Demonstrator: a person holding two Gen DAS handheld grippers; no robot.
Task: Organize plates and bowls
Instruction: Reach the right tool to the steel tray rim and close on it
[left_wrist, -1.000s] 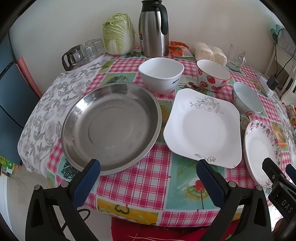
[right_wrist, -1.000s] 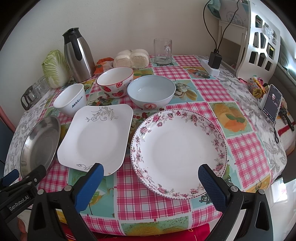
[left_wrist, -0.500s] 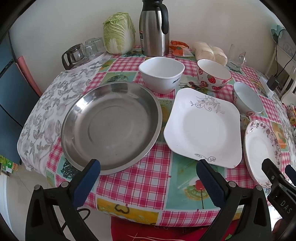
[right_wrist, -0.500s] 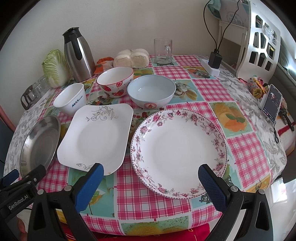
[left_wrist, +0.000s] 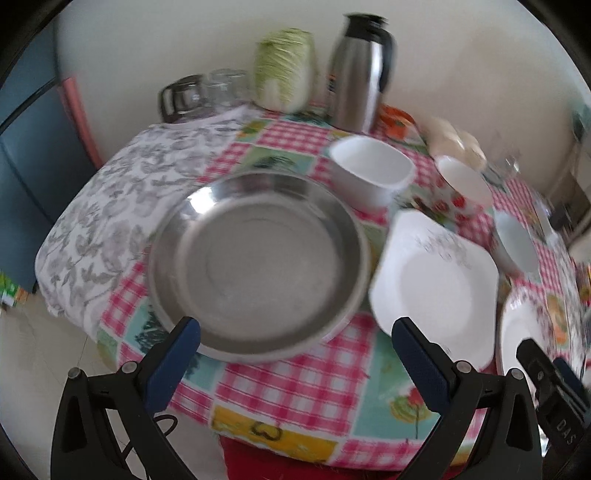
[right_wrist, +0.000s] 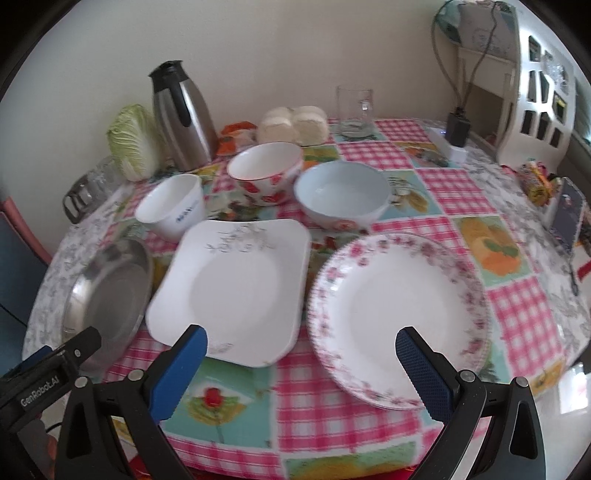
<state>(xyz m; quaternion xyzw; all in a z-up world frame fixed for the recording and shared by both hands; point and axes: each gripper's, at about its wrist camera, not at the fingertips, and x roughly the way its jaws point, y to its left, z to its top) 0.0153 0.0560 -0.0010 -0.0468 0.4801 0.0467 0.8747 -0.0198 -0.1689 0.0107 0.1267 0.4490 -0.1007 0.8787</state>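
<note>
Both wrist views have swung and blurred since a moment ago: the left gripper (left_wrist: 295, 341) has pushed forward toward the steel plate (left_wrist: 258, 266), which now fills more of its view, and the right gripper (right_wrist: 301, 345) has shifted left, so that its gap now sits between the square white plate (right_wrist: 232, 284) and the floral plate (right_wrist: 400, 310). Both grippers are spread wide and hold nothing. The three plates lie in a row along the near edge of the counter (right_wrist: 461, 162), steel at the left, square in the middle, floral at the right, each just beside its neighbour. Behind them stand the white bowl (right_wrist: 171, 208), the strawberry bowl (right_wrist: 266, 171) and the pale blue bowl (right_wrist: 341, 194), all upright and apart. Nothing is stacked yet, so the work looks to be at its opening approach, probably toward a first plate. The next move calls for sliding one finger under a plate's raised rim and pinching it there; the thin, slick rims lying flat on the cloth could slip, and a lifted plate must clear its neighbours.
</note>
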